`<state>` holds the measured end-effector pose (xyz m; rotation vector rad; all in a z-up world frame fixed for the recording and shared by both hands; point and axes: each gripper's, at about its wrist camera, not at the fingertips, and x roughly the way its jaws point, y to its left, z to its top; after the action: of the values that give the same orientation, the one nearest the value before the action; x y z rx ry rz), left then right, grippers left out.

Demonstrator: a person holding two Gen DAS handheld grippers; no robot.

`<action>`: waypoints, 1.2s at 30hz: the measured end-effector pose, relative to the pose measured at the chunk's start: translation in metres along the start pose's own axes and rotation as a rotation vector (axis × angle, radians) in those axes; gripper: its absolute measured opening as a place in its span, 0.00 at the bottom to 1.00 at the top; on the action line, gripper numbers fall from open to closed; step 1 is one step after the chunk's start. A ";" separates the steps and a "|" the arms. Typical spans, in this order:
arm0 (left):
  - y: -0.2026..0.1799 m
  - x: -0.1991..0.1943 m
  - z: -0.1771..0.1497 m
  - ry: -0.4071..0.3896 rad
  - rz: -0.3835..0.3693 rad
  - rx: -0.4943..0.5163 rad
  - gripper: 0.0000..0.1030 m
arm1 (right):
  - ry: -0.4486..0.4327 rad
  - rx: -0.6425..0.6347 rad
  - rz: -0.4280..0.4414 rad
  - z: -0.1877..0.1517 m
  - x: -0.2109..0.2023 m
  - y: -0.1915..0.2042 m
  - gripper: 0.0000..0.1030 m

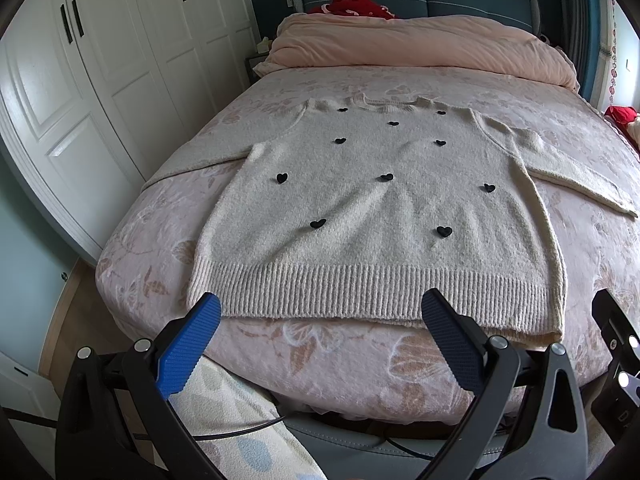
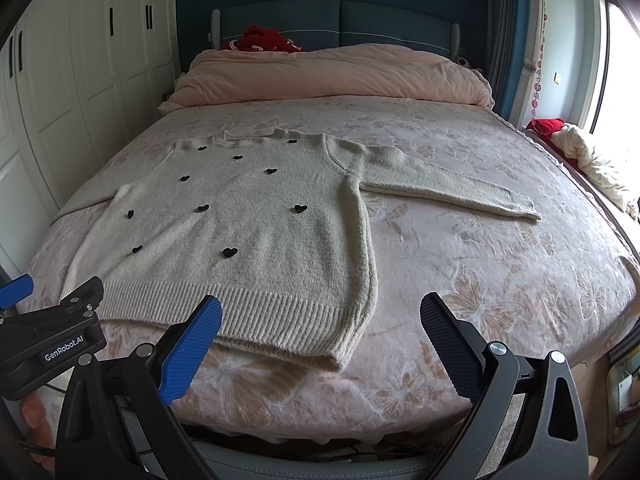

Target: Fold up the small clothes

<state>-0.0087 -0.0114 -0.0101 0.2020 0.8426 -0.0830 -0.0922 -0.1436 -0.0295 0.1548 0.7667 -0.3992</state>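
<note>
Both tools, left tool [image 1: 320, 320] and right tool [image 2: 320, 320], hover released at frame bottom, cream heart-dotted sweater [image 1: 376, 208] flat on the bed [image 2: 500, 280], unfolded; next, likely grab a sleeve [image 2: 448, 188].

From my feed the sweater [image 1: 372, 216] was cream with little black hearts [image 1: 282, 177], the bedspread [image 2: 500, 264] pink with a pale butterfly print, the duvet [image 2: 332, 76] peach, the headboard [image 2: 340, 20] teal, my gripper pads [image 2: 192, 354] bright blue.
</note>
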 end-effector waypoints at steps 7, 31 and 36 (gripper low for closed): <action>0.001 0.004 -0.001 0.019 -0.022 -0.026 0.95 | 0.014 0.010 0.049 -0.002 0.011 -0.008 0.95; -0.015 0.063 0.044 -0.027 -0.128 -0.214 0.95 | -0.006 0.841 0.109 0.065 0.276 -0.387 0.88; -0.013 0.084 0.046 0.011 -0.116 -0.222 0.95 | -0.013 0.878 0.160 0.077 0.301 -0.398 0.07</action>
<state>0.0787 -0.0336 -0.0447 -0.0549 0.8678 -0.0964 -0.0088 -0.6174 -0.1825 1.0275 0.5171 -0.5620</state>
